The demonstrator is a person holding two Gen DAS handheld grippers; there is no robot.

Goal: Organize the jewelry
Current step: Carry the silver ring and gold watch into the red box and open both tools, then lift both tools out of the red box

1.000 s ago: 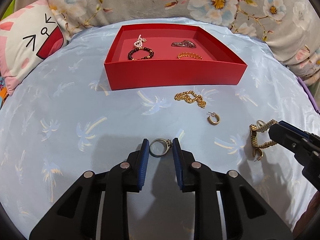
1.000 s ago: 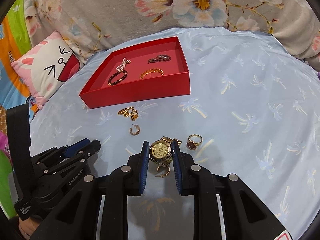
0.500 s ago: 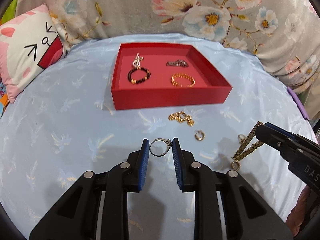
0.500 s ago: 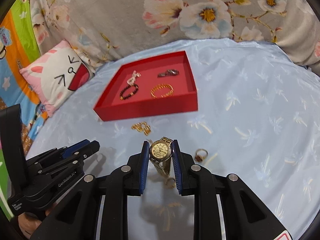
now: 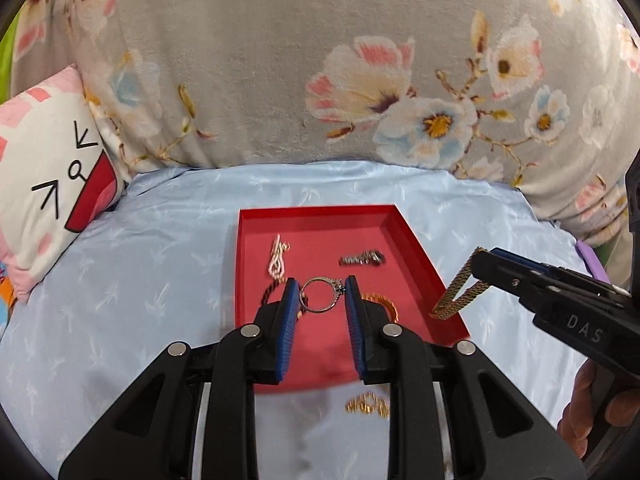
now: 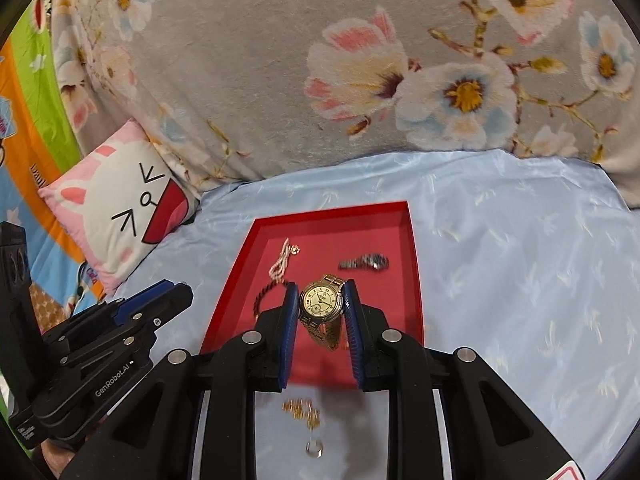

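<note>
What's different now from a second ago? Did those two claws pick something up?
Both had already gripped their pieces; since then they lifted them off the blue cloth and carried them forward over the red tray. The left claw holds the silver ring, the right claw the gold watch. The jewelry already in the tray and the gold chain on the cloth stayed put.
</note>
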